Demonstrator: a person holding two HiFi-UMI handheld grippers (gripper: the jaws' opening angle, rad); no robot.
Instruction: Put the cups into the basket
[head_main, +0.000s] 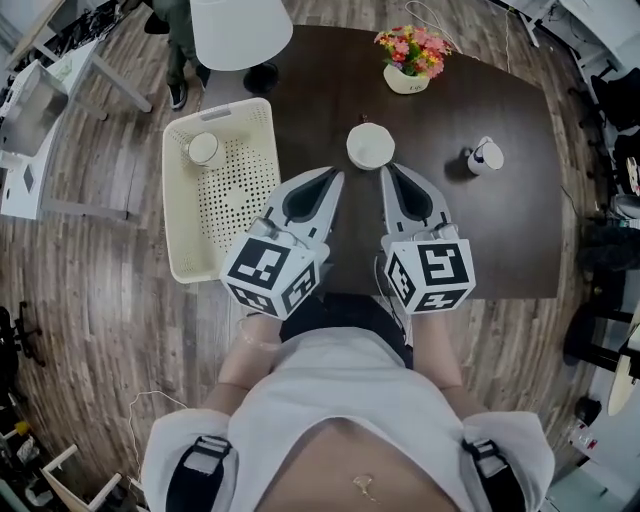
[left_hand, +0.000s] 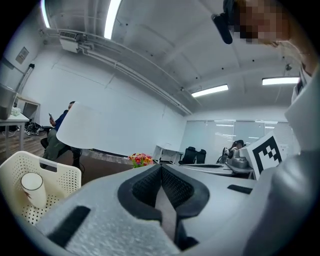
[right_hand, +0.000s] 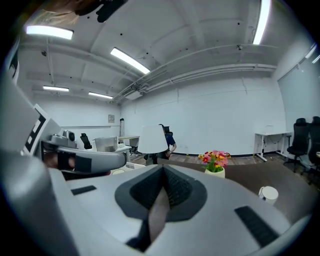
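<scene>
On the dark table (head_main: 320, 80), a round white cup (head_main: 370, 145) sits before the left gripper (head_main: 334, 174) and right gripper (head_main: 388, 171), both closed, empty.

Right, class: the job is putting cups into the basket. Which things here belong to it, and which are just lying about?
Belong: basket; cup inside it; middle cup; right-hand cup.
Lying about: flower pot; white lamp.
</scene>
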